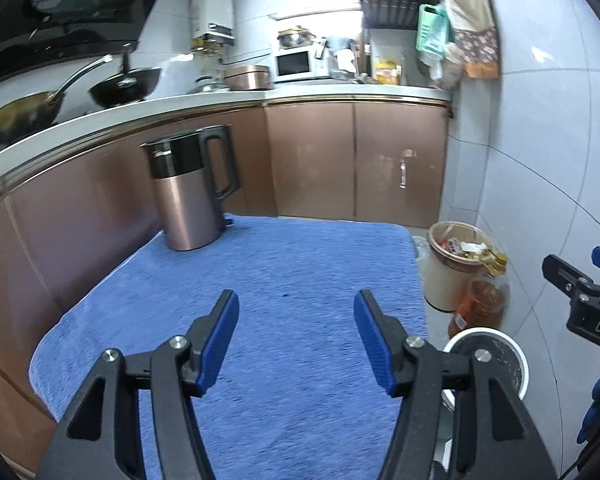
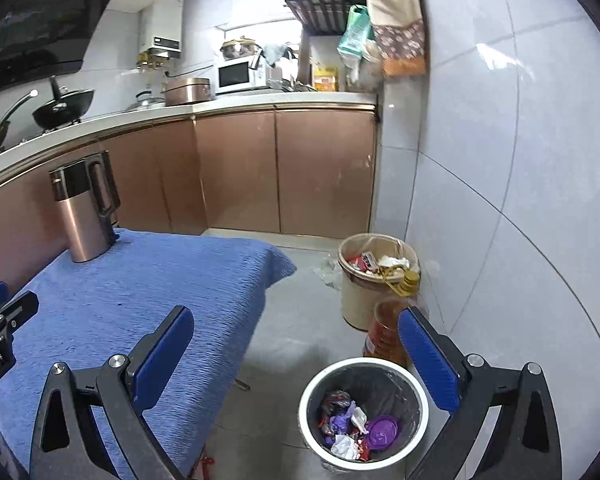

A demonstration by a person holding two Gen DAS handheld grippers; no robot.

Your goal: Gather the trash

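both hand-held grippers (image 1: 296, 316) (image 2: 296, 334) gape empty over blue cloth (image 1: 260, 280); tiled kitchen.

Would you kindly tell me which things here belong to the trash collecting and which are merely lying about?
Job:
- white-rimmed grey bin holding wrappers
- purple round plastic lid inside it
- left claw, open, holding nothing
- right claw, open, holding nothing

Lying about:
- copper-coloured kettle on blue cloth
- beige full bin
- amber oil bottle

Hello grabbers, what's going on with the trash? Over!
Left gripper open, empty. Right gripper open, empty. Trash in white bin. Blue cloth holds only kettle.
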